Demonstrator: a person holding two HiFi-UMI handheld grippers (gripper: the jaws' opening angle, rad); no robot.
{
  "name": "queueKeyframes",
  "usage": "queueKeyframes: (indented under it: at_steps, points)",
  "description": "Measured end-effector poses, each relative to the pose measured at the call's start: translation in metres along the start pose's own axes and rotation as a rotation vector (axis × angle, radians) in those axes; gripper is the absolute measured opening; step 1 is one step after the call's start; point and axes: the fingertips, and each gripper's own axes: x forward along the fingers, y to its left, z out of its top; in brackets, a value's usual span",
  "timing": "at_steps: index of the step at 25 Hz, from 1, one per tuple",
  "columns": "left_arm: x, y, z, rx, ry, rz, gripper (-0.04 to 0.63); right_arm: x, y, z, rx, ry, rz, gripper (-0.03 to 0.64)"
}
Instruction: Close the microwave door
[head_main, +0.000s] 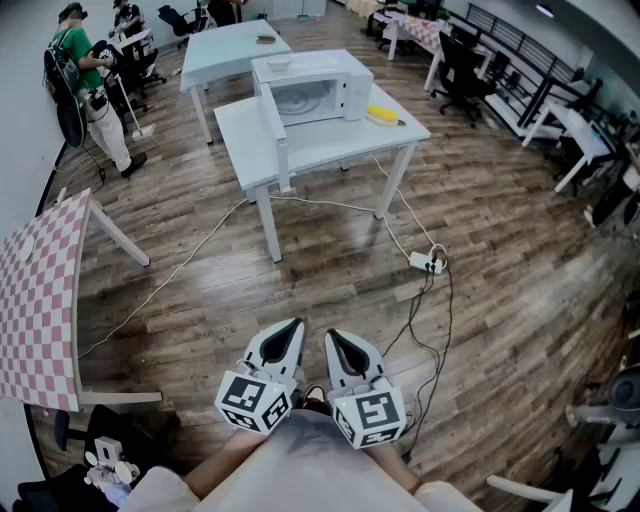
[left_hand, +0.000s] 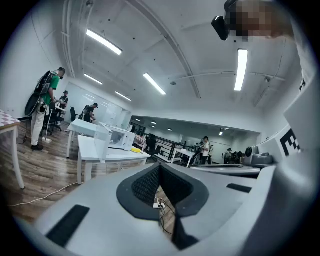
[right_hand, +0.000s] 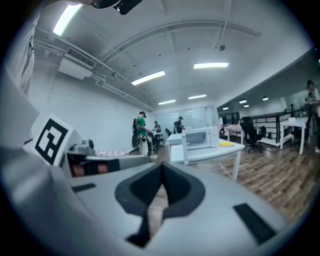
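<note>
Microwave well away on table, door swung open.
Head view: I hold the left gripper and right gripper low by my body, side by side, pointing toward it. I judge I must walk up first, then push the door's outer face evenly. Left gripper view: jaws together, empty; microwave small ahead. Right gripper view: jaws together, nothing held; microwave distant.
</note>
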Motion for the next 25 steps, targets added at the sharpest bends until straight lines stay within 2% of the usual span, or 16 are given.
queueKeyframes:
  at_steps: [5,9,14,21,25]
  points:
    - [0.003,-0.013,-0.005,0.019,0.012,-0.022,0.017,-0.002,0.004,0.001,-0.011,-0.014,0.019,0.023]
    - [0.003,-0.017,-0.006,-0.035,-0.014,-0.051,0.017,-0.001,0.007,0.000,-0.009,-0.017,0.035,0.023]
    - [-0.002,-0.019,-0.012,-0.008,0.007,-0.041,0.017,-0.006,0.008,-0.003,0.012,-0.022,0.039,0.023]
    - [-0.007,-0.014,-0.031,-0.061,0.047,-0.054,0.017,-0.005,0.012,-0.017,0.098,0.006,0.058,0.023]
    - [-0.003,-0.010,-0.034,-0.086,0.056,-0.061,0.017,0.002,0.014,-0.019,0.098,0.021,0.083,0.023]
